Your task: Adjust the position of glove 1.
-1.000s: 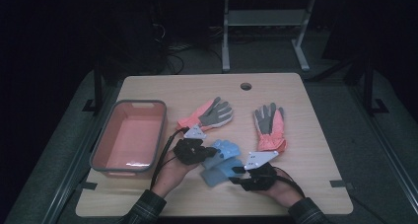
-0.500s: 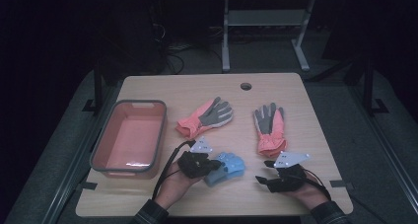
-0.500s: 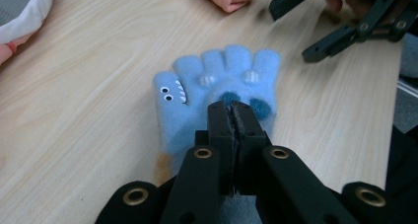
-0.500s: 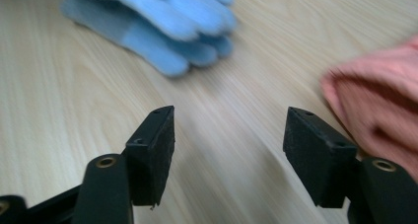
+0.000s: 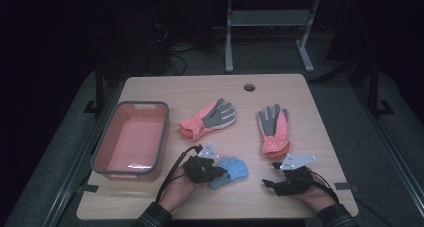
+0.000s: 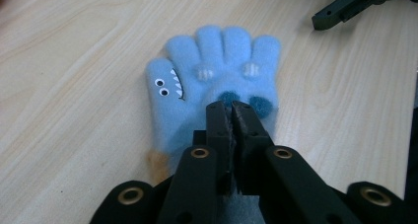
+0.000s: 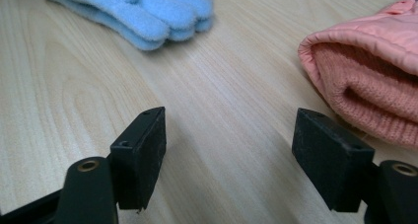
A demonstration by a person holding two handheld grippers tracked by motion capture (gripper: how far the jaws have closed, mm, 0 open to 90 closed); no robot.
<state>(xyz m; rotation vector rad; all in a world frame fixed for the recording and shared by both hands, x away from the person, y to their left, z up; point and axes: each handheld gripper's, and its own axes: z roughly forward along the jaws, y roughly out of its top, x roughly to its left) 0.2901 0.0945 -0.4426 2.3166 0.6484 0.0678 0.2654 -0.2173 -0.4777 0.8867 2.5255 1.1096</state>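
A small blue knitted glove (image 5: 232,168) with a monster face lies flat on the table, fingers pointing away in the left gripper view (image 6: 222,61). My left gripper (image 5: 216,172) (image 6: 231,109) is shut, its tips pinching the glove's fabric near the palm. My right gripper (image 5: 268,183) (image 7: 229,135) rests low over the table to the glove's right. Its jaws have just been opening and stand wide with only bare wood between them. The blue glove's fingertips (image 7: 143,7) lie beyond its left jaw, apart from it.
Two salmon-and-grey gloves lie mid-table: one (image 5: 207,119) to the left, one (image 5: 273,129) to the right, whose pink cuff (image 7: 369,91) sits close by my right jaw. A salmon bin (image 5: 142,105) stands at the left. A cable hole (image 5: 249,87) is at the back.
My right gripper let go of the blue glove, opened and moved right, away from it. The glove now lies flat with my left gripper still shut on it.
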